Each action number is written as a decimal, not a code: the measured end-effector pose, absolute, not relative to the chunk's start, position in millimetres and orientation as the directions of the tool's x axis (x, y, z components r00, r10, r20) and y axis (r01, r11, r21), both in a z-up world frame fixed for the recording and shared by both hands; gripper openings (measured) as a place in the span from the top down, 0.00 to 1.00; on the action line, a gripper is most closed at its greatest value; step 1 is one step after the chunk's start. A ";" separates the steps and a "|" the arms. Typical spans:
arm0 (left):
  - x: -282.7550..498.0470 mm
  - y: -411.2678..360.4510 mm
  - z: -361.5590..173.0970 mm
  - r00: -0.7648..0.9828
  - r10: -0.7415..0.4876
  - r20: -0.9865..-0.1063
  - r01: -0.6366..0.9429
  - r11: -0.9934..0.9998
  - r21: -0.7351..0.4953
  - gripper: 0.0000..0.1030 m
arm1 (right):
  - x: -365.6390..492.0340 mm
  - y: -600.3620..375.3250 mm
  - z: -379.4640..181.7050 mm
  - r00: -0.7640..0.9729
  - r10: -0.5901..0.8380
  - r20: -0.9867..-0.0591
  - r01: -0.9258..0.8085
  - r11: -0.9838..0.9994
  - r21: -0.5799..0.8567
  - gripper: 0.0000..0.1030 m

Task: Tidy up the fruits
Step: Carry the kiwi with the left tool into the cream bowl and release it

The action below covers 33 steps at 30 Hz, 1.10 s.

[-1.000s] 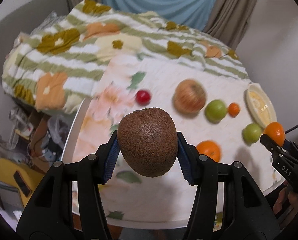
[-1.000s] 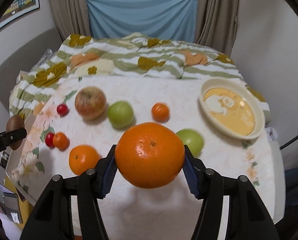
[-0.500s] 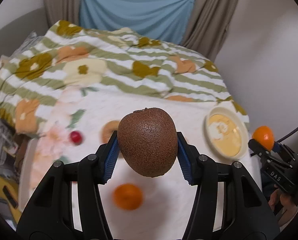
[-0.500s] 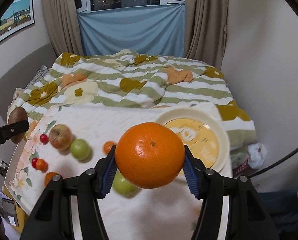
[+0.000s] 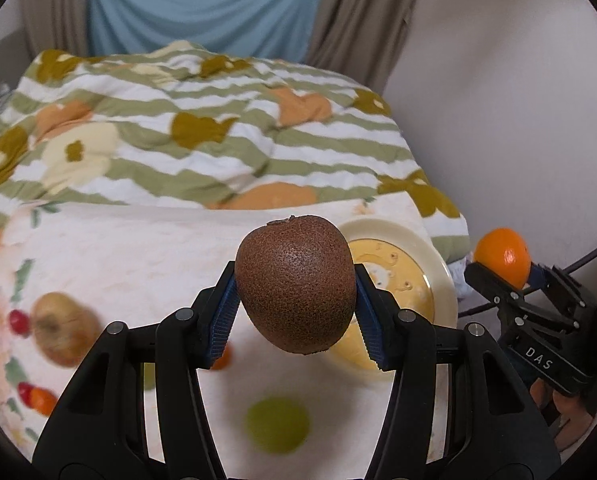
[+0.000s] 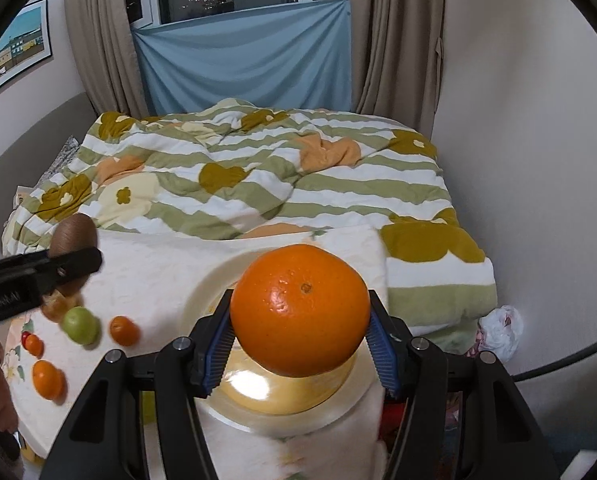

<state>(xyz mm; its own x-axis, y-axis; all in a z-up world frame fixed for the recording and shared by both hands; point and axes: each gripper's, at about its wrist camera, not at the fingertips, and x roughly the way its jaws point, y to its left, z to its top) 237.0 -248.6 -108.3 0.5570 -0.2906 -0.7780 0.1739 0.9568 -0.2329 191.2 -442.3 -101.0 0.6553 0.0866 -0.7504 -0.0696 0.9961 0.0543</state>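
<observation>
The left gripper (image 5: pixel 294 312) is clamped on a brown kiwi (image 5: pixel 294 284), held in the air above the table (image 5: pixel 138 248) beside the yellow plate (image 5: pixel 442 280). The right gripper (image 6: pixel 300 338) grips an orange (image 6: pixel 300 310) (glossy, stem dimple facing the camera) over the same plate. Other fruits lie blurred on the floral cloth.

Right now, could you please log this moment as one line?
left tool: holds brown fuzzy kiwi | right tool: holds round orange | cream round plate: no fruit seen
</observation>
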 end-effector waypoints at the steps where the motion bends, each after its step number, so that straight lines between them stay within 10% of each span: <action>1: 239.9 -254.8 -111.8 0.549 -0.295 -0.782 0.180 0.955 -0.233 0.41 | 195.4 -448.4 -103.9 0.652 0.088 -0.753 -0.069 0.996 0.057 0.45; 26: 296.1 -368.5 -199.7 0.381 -0.273 -0.883 0.394 0.912 -0.112 0.40 | 207.8 -511.6 -138.2 0.604 0.045 -0.796 0.058 0.993 0.100 0.45; 28: 295.5 -370.0 -198.9 0.385 -0.281 -0.879 0.409 0.906 -0.110 0.31 | 206.6 -513.5 -137.5 0.605 0.040 -0.795 0.067 0.993 0.101 0.45; 30: 292.9 -369.1 -191.7 0.411 -0.284 -0.867 0.413 0.905 -0.101 0.01 | 205.0 -514.5 -135.9 0.608 0.036 -0.793 0.075 0.992 0.103 0.45; 33: 287.8 -362.5 -174.9 0.443 -0.310 -0.841 0.413 0.904 -0.115 0.00 | 201.8 -516.6 -130.0 0.613 0.034 -0.789 0.086 0.990 0.109 0.45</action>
<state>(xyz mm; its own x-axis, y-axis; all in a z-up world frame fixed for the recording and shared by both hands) 287.8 -362.5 -174.9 0.4431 -0.3098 -0.8413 0.4127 0.9035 -0.1153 201.8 -516.6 -130.0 0.6131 0.0337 -0.7893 0.0855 0.9904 0.1087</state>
